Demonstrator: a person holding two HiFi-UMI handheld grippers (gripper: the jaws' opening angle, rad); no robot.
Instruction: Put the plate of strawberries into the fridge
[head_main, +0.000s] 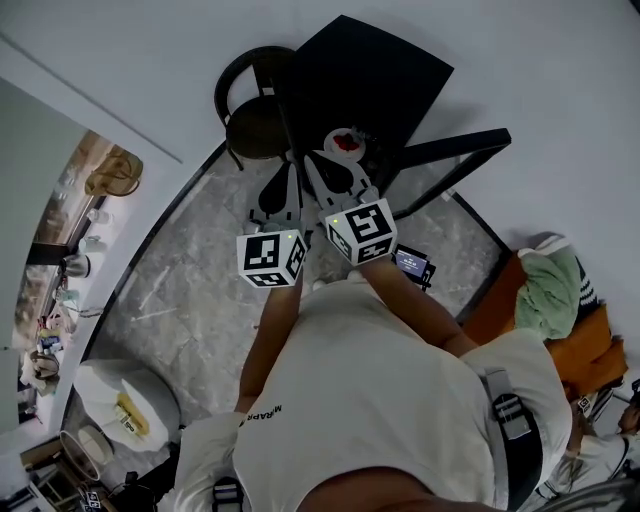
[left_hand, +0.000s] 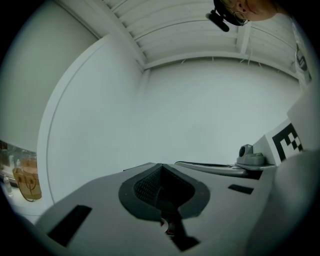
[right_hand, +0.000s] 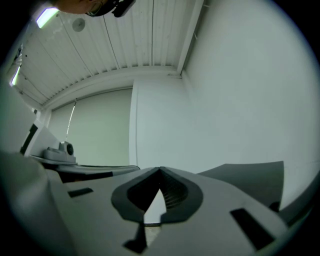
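In the head view the white plate of strawberries (head_main: 346, 142) hangs at the tip of my right gripper (head_main: 335, 158), beside the edge of a black table (head_main: 380, 75). In the right gripper view my right gripper (right_hand: 160, 172) has its jaws closed at the tip, with a white sliver of the plate's rim (right_hand: 156, 207) caught between the pads. My left gripper (head_main: 285, 178) is just left of it, a little short of the plate. Seen in its own view, my left gripper (left_hand: 161, 167) is shut with nothing held. Both grippers point level at a plain white surface.
A black round chair (head_main: 255, 120) stands left of the table. An orange seat with a green cloth (head_main: 550, 285) is at the right. A white round stand (head_main: 125, 400) sits at the lower left. Shelves with jars (left_hand: 25, 180) show at the far left.
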